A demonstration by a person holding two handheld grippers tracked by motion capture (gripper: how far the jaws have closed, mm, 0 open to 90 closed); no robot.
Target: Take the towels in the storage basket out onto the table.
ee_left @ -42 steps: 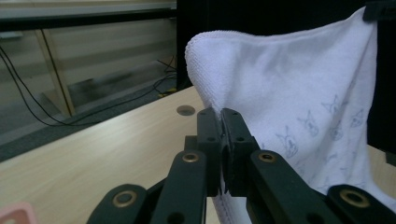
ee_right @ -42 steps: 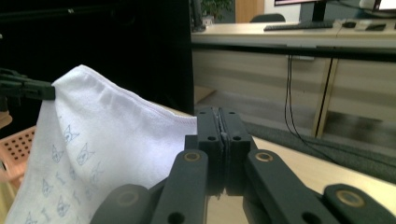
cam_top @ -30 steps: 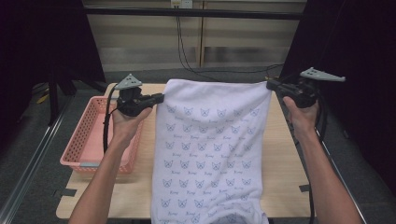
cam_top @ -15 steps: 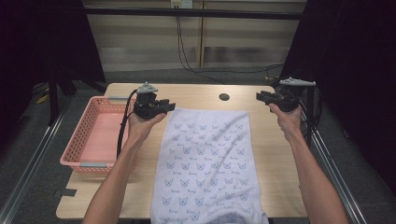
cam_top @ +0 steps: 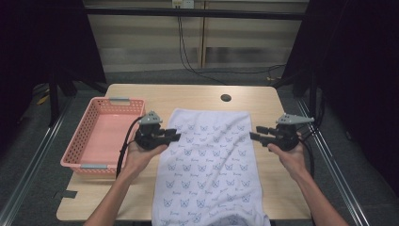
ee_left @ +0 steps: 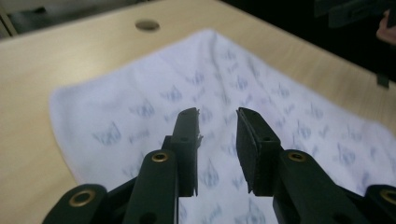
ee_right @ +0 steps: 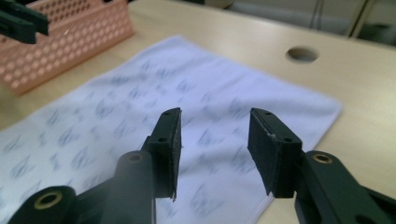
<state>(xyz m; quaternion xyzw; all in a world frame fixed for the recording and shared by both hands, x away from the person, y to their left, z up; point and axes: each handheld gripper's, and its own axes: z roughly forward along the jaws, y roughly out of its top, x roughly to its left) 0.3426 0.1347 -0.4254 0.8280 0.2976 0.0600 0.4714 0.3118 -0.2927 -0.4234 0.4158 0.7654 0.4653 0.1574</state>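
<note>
White cloth with small blue butterfly prints [cam_top: 209, 165] was laid flat on the wooden table [cam_top: 155, 96], near end hanging off | left gripper [cam_top: 170, 136] and right gripper [cam_top: 256, 133] were held open, nothing gripped | cloth could be dragged off by that hanging end.

A lab-style recording booth. A plain wooden table [cam_top: 197, 96] with a round cable hole [cam_top: 226, 98] stands inside a metal frame hung with black curtains [cam_top: 42, 42]. Loose cables [cam_top: 188, 52] run down the pale panelled wall behind, over a grey floor.
</note>
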